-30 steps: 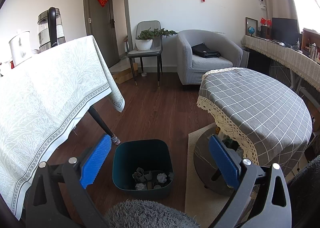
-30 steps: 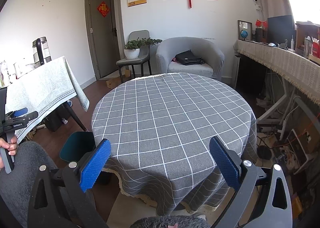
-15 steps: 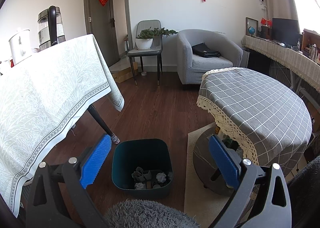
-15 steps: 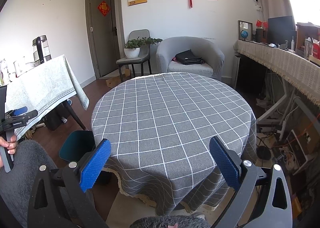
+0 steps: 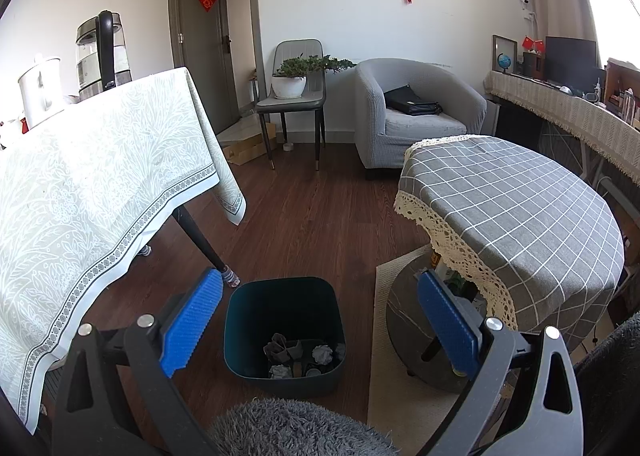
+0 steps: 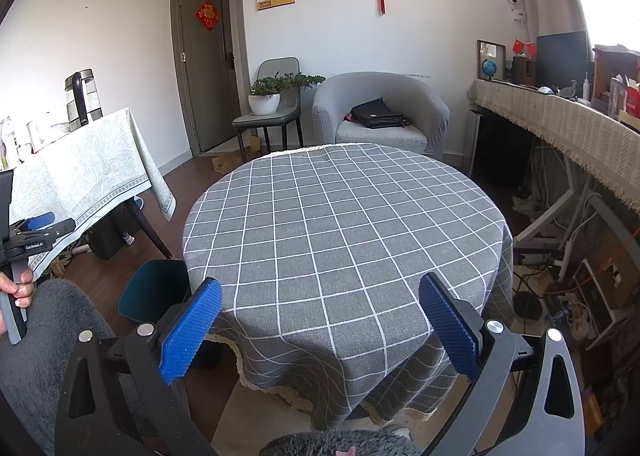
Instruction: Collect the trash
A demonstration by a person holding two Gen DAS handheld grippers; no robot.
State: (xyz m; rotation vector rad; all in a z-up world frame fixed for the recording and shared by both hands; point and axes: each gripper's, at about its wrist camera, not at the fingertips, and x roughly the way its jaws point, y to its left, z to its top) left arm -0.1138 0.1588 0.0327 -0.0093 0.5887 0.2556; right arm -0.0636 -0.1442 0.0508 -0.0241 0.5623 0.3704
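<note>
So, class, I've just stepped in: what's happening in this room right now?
A person is holding a hand-held gripper in each hand, both open and holding nothing. The left hand-held gripper hangs above a dark teal trash bin on the floor, with crumpled paper in it. The right hand-held gripper faces the grey checked round table, which looks bare.

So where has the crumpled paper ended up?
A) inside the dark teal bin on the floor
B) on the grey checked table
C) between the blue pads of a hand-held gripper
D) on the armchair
A: the crumpled paper lies at the bottom of the teal bin.
</note>
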